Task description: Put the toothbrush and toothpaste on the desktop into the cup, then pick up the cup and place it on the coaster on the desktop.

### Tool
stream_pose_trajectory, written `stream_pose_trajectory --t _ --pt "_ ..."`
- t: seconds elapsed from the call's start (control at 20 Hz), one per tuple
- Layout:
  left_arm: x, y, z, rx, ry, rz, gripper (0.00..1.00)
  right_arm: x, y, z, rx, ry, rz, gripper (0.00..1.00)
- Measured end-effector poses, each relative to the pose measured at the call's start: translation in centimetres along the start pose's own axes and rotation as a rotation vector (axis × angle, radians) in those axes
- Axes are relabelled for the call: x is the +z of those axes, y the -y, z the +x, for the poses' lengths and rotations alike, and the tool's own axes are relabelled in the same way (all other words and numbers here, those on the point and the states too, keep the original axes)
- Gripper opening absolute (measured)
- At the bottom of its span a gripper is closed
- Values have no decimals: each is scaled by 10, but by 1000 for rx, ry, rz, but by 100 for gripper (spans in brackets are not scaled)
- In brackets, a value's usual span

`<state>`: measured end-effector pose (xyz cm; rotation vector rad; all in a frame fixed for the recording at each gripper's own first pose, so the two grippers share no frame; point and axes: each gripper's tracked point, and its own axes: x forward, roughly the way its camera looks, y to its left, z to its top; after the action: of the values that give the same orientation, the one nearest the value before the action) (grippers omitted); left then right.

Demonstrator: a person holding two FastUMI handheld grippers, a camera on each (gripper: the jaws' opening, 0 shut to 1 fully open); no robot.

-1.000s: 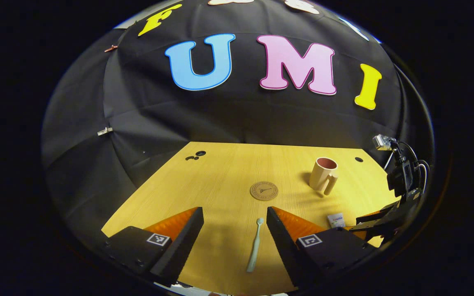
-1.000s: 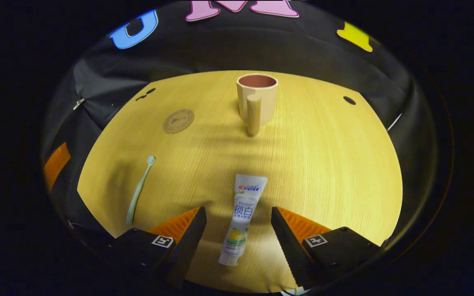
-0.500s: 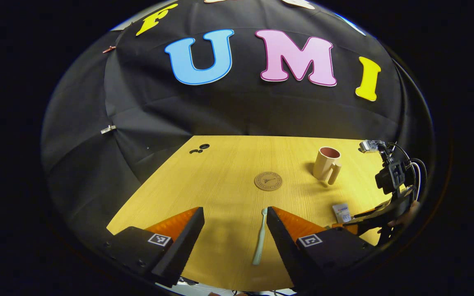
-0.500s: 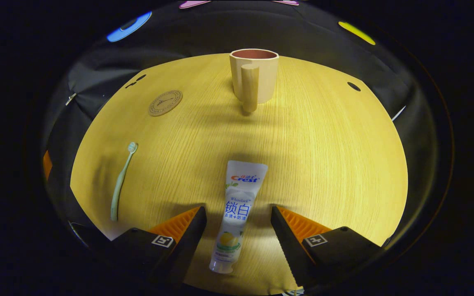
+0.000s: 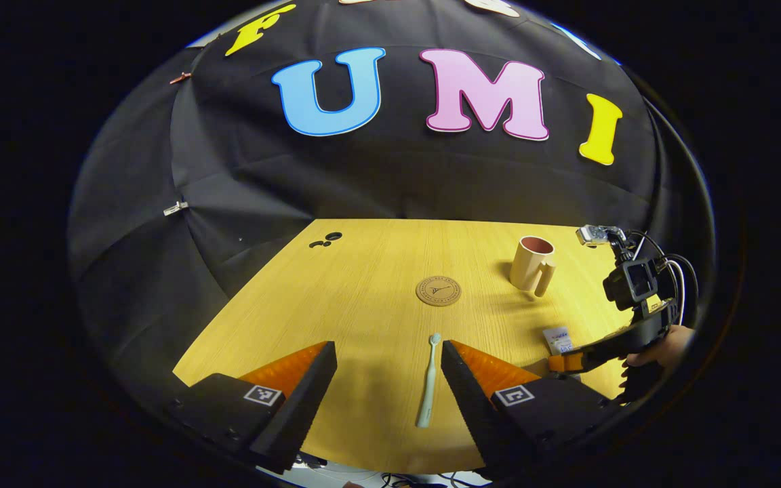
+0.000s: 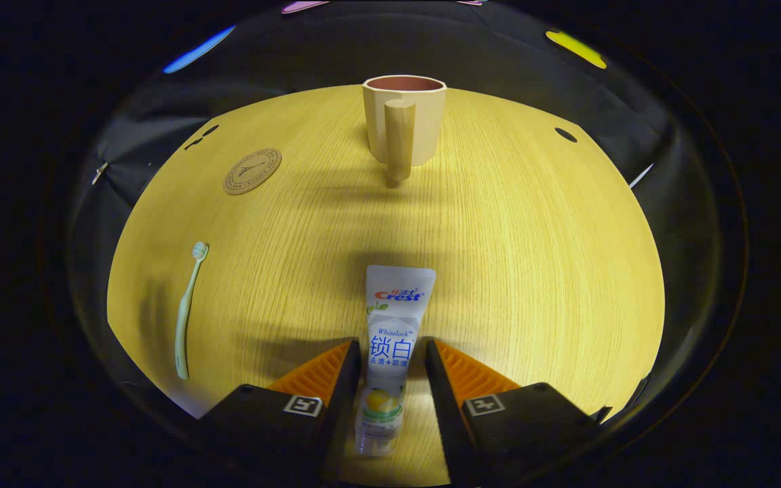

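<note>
A light wooden desktop (image 6: 533,257) carries four things. In the right gripper view, the toothpaste (image 6: 390,339) lies flat near the desktop's near edge, directly between the fingers of the right gripper (image 6: 390,362). The fingers have narrowed to just beside the tube's two sides; whether they press on it cannot be told. The tube's long axis runs from the near edge toward the far edge, cap end nearest the gripper, flat crimped end pointing at the cup (image 6: 404,118). The cup stands upright close to the far edge, its handle facing the gripper.

In the left gripper view, the left gripper (image 5: 388,366) is spread wide above the near edge. The toothbrush (image 5: 428,379) lies flat between its fingers, closer to the right-hand finger, apart from both. Its long axis also runs near edge to far edge, bristle head pointing away toward the round coaster (image 5: 438,291), which lies flat mid-desktop, left of the cup. At the right rim, a hand (image 5: 662,347) holds the other gripper.
</note>
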<state>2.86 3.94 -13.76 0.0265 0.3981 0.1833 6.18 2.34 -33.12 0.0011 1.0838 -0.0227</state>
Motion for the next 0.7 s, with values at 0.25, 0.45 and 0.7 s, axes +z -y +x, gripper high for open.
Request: stream_pose_trajectory --t 0.25,0.45,0.7 --pt "-6 -5 -6 -19 12 -7 98 1 -1 -1 -1 -14 -2 49" --pt "-15 -12 -10 -25 4 -5 98 2 -1 -1 1 44 28 43" --pt "-25 -17 -10 -31 -11 17 98 2 -2 -2 27 6 27 26"
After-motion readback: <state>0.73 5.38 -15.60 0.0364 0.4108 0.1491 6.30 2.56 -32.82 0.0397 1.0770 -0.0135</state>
